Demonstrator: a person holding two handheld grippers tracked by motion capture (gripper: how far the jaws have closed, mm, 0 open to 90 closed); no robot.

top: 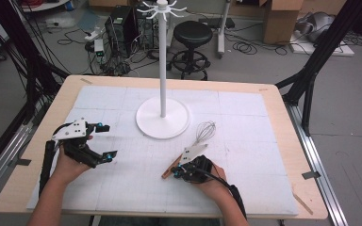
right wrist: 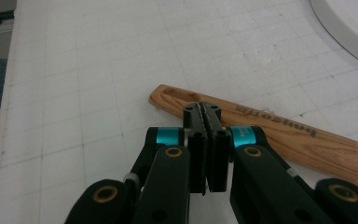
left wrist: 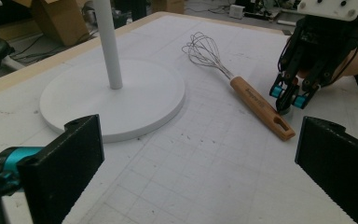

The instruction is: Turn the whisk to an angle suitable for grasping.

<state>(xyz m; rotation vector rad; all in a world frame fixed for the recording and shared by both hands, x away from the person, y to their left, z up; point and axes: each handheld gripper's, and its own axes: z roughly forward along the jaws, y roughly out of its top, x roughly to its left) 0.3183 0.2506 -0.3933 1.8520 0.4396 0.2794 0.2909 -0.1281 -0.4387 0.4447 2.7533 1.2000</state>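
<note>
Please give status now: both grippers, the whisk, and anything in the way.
Left gripper open, idle. Right gripper shut, empty, tips at whisk handle end. Whisk flat on mat. Stand base beside it, not blocking.

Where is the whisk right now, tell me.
In the high view the whisk lies on the white mat, right of the white stand's base, its wooden handle end at the shut right gripper.

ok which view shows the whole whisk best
The left gripper view: the whisk lies there whole, wire loops to wooden handle end, with the shut right gripper at its handle. The high view has it small, its handle partly under that gripper. The right gripper view gives just part of the handle.
</note>
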